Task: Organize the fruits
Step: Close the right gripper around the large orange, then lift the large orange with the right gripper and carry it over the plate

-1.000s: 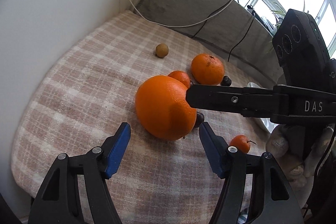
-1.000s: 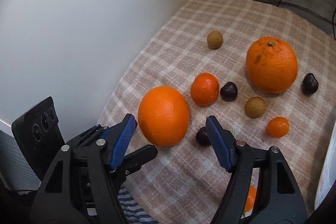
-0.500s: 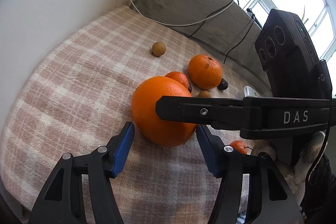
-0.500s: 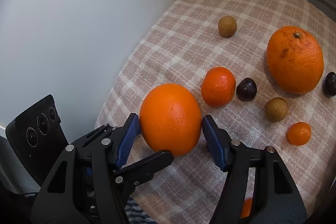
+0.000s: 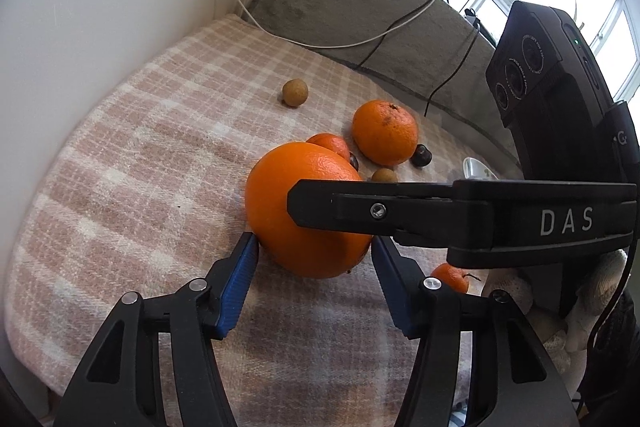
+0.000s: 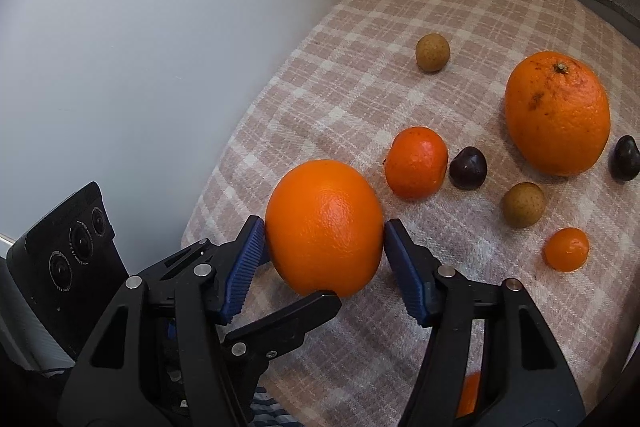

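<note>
The left claw has just closed around the big orange on the checked blanket, pads touching its sides; the right claw pinches its widest part. The fruit seems heavy, firm, smooth-skinned

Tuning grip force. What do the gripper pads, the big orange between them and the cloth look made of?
Pads: blue, ribbed, probably rubber or soft plastic, matte.
Big orange: real-looking citrus peel, dimpled, with a glossy highlight.
Cloth: woven pink-and-cream check fabric, visible weave, matte, soft-looking.
</note>
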Action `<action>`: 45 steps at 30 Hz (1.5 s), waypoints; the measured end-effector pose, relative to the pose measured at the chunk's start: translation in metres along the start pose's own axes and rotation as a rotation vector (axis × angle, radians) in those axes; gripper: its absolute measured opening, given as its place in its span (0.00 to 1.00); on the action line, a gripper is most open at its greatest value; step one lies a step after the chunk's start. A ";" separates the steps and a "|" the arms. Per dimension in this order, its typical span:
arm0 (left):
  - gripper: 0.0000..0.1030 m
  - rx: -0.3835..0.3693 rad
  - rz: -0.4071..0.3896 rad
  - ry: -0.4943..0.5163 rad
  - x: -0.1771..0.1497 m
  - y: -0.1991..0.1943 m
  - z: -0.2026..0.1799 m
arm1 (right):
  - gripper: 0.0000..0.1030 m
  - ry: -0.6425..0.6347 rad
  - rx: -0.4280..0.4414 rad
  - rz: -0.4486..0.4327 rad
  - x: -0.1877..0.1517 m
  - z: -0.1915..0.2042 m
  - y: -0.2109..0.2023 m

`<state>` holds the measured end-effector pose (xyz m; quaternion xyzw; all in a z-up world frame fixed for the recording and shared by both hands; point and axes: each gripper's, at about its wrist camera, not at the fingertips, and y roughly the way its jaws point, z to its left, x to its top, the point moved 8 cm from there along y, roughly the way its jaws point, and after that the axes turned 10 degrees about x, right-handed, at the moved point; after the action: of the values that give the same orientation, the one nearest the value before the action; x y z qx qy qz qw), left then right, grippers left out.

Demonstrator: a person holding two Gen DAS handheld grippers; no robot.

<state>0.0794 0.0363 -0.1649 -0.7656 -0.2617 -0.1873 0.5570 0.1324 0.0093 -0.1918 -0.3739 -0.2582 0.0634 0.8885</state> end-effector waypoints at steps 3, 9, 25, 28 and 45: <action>0.57 -0.001 -0.010 0.012 0.001 -0.004 -0.006 | 0.63 -0.006 -0.002 -0.016 -0.002 0.003 -0.009; 0.57 -0.012 -0.034 0.053 0.005 -0.011 -0.027 | 0.63 -0.005 -0.010 -0.066 -0.005 0.005 -0.033; 0.57 -0.106 -0.034 0.198 0.002 -0.003 -0.117 | 0.63 0.074 -0.072 -0.209 -0.034 -0.037 -0.123; 0.57 -0.126 -0.028 0.228 0.000 0.001 -0.134 | 0.63 0.095 -0.085 -0.232 -0.040 -0.049 -0.140; 0.57 -0.224 0.004 0.373 -0.013 0.022 -0.232 | 0.63 0.215 -0.154 -0.359 -0.080 -0.111 -0.223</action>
<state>0.0832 -0.1919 -0.1173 -0.7753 -0.1301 -0.3525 0.5077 0.1018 -0.2441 -0.1340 -0.3935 -0.2283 -0.1561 0.8768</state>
